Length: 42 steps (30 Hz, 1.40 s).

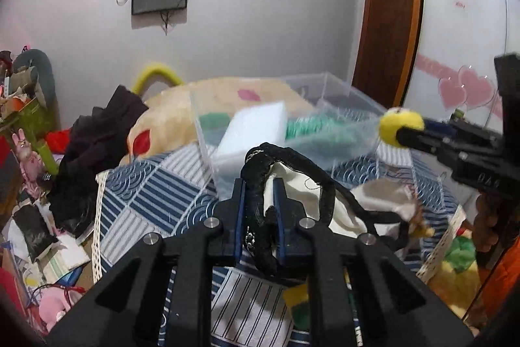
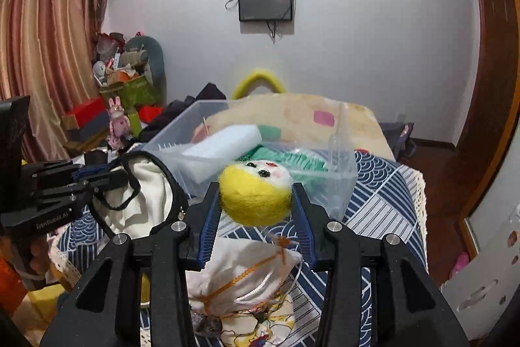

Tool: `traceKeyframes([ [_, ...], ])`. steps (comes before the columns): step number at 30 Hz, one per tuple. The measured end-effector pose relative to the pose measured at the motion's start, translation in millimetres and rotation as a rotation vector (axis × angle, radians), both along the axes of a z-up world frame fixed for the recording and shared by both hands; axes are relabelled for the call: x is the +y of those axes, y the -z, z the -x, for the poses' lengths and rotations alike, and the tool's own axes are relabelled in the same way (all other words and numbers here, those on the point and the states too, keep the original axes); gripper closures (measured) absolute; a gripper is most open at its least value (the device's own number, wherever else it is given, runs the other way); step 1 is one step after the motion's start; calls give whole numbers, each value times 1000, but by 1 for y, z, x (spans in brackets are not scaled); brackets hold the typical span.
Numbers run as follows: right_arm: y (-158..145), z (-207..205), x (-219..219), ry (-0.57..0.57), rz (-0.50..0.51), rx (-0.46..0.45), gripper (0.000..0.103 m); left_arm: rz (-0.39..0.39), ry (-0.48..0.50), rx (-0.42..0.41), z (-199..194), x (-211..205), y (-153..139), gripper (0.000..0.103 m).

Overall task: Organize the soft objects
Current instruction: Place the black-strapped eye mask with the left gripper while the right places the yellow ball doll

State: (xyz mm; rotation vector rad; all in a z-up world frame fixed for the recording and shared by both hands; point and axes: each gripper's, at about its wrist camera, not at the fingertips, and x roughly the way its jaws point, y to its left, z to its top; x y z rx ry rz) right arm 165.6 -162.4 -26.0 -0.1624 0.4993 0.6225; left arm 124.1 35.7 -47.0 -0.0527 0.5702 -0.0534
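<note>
My left gripper [image 1: 259,184] is shut on the black-trimmed rim of a cream fabric pouch [image 1: 302,184], held above the bed; it also shows in the right wrist view [image 2: 146,187]. My right gripper [image 2: 256,191] is shut on a yellow and white felt ball with a face [image 2: 255,194], lifted in front of a clear plastic bin [image 2: 338,181]. The ball [image 1: 401,126] and right gripper [image 1: 398,135] show at the right of the left wrist view. The bin [image 1: 344,132] holds a white foam block [image 1: 250,129] and green items [image 2: 292,160].
A white drawstring bag [image 2: 247,275] lies on the blue patterned bedspread [image 1: 152,197] below my right gripper. A beige pillow [image 1: 175,116] and dark clothes [image 1: 94,145] lie behind the bin. Cluttered boxes and toys [image 2: 120,86] stand at the left. A wooden door frame [image 2: 487,86] is at the right.
</note>
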Motion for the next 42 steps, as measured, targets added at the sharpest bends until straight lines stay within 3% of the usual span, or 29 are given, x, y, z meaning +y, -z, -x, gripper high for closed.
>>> traceKeyframes([
  [12,-9,-3,-2,19,-20,-38,64,46,-77,-140,-13,12,-44,88],
  [19,-11,-19,0,46,-45,-33,64,70,-133,-168,-33,15,-44,88],
  [30,-15,-50,14,79,-24,-15,64,83,-201,-140,-76,22,-27,88],
  [37,1,-72,24,66,-4,75,64,3,-192,-88,-98,12,-3,88],
  [42,12,-75,34,76,49,83,64,-94,-157,-62,-103,-6,11,87],
])
